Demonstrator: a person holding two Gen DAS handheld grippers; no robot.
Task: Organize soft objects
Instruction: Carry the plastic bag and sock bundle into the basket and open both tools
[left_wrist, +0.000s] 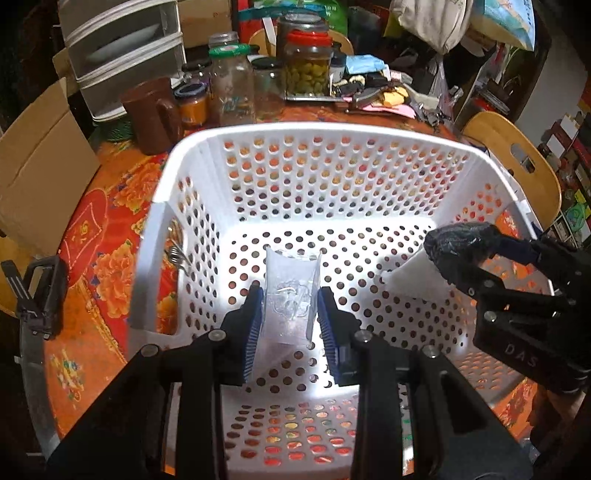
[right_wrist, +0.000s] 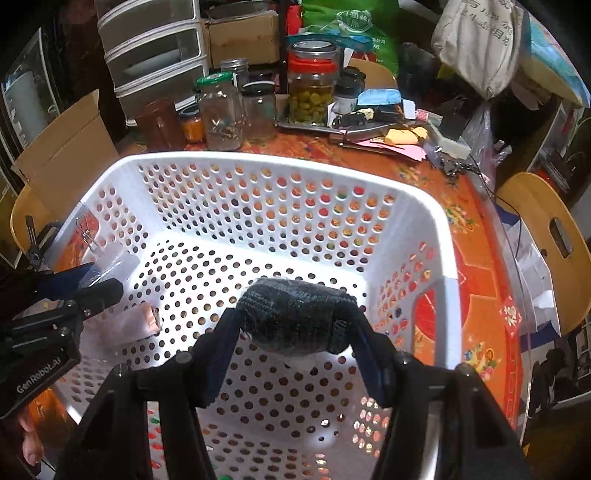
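Note:
A white perforated laundry basket (left_wrist: 314, 131) (right_wrist: 236, 159) stands on the orange flowered table. My left gripper (left_wrist: 290, 314) is shut on a clear plastic packet (left_wrist: 291, 291), held inside the basket above its floor. My right gripper (right_wrist: 299, 325) is shut on a dark rolled soft bundle (right_wrist: 295, 314), also held inside the basket. In the left wrist view the right gripper (left_wrist: 476, 258) and its dark bundle (left_wrist: 458, 242) are at the basket's right side. In the right wrist view the left gripper (right_wrist: 92, 295) is at the left, with a pinkish-edged packet (right_wrist: 129, 325) under it.
Glass jars (left_wrist: 306, 70), a brown mug (left_wrist: 155, 114) and clutter crowd the table behind the basket. White drawers (left_wrist: 125, 48) and a cardboard box (left_wrist: 40, 162) are at the back left. A wooden chair (left_wrist: 517, 162) stands at the right. A binder clip (left_wrist: 177, 254) hangs on the basket's left wall.

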